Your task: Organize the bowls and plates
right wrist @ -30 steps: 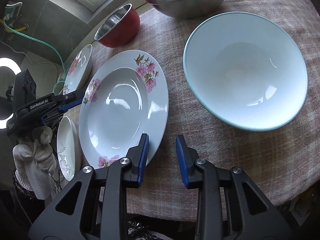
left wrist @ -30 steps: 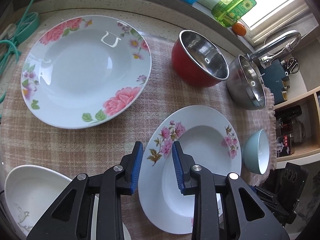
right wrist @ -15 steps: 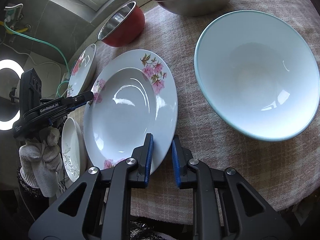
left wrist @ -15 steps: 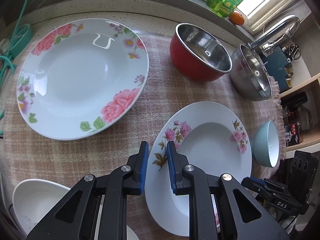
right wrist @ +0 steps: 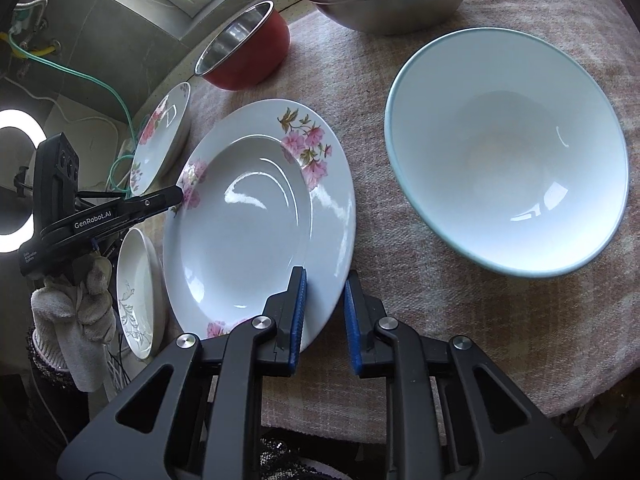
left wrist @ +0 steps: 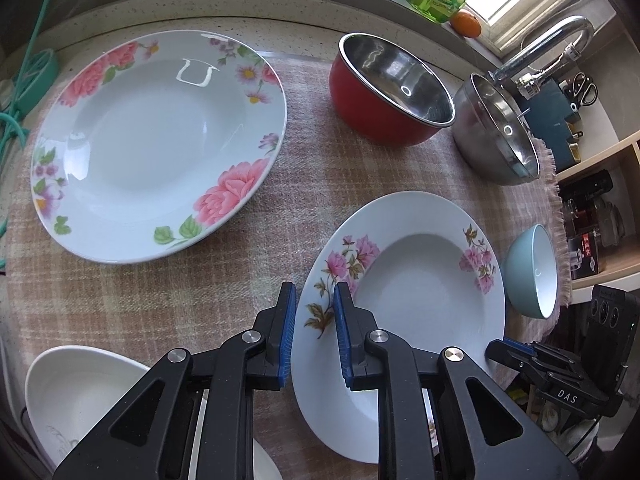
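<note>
Between your two grippers, on checked cloth (left wrist: pixel 132 304), lies small flowered plate (left wrist: pixel 420 280). Your left gripper (left wrist: pixel 315 312) jaws just closed, now clamped on plate's near-left rim. Your right gripper (right wrist: pixel 325 304) jaws also just closed, clamped on opposite rim. Just beside plate: pale blue bowl (right wrist: pixel 508 152). Farther: red bowl (left wrist: pixel 390 92), steel bowl (left wrist: pixel 500 132), large rose plate (left wrist: pixel 156 140).

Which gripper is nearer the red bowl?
Left. The left gripper grips the small floral plate's rim on the red bowl side; the right gripper grips the opposite rim.
</note>
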Demonstrator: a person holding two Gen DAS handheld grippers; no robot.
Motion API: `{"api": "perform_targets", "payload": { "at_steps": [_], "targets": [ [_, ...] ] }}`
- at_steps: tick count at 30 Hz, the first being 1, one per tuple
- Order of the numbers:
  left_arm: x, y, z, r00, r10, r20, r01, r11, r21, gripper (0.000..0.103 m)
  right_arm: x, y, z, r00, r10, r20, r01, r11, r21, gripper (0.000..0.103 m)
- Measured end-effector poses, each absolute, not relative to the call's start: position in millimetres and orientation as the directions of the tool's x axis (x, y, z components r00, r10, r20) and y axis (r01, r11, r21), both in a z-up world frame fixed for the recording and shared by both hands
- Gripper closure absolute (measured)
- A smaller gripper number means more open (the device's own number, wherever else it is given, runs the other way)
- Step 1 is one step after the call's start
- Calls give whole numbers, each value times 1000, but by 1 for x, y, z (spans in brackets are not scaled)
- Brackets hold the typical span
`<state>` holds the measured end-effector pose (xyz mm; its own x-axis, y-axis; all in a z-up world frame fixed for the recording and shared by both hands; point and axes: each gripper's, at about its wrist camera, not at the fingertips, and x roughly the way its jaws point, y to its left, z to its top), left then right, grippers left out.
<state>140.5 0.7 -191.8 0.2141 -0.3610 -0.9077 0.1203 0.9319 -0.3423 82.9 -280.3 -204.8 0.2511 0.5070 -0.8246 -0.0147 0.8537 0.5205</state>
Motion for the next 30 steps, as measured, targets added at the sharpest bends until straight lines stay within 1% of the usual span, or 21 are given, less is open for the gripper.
{"api": "perform_targets", "payload": {
  "at_steps": [12, 30],
  "targets": [
    [113, -3, -192, 200, -365, -909, 87, 931, -355, 86, 79, -290, -204, 234, 495, -837, -25, 864, 504, 84],
    [68, -1, -190, 208, -339, -917, 21, 939, -343, 86, 82, -286, -207, 208, 491, -846, -72, 870, 488, 83]
  ]
}}
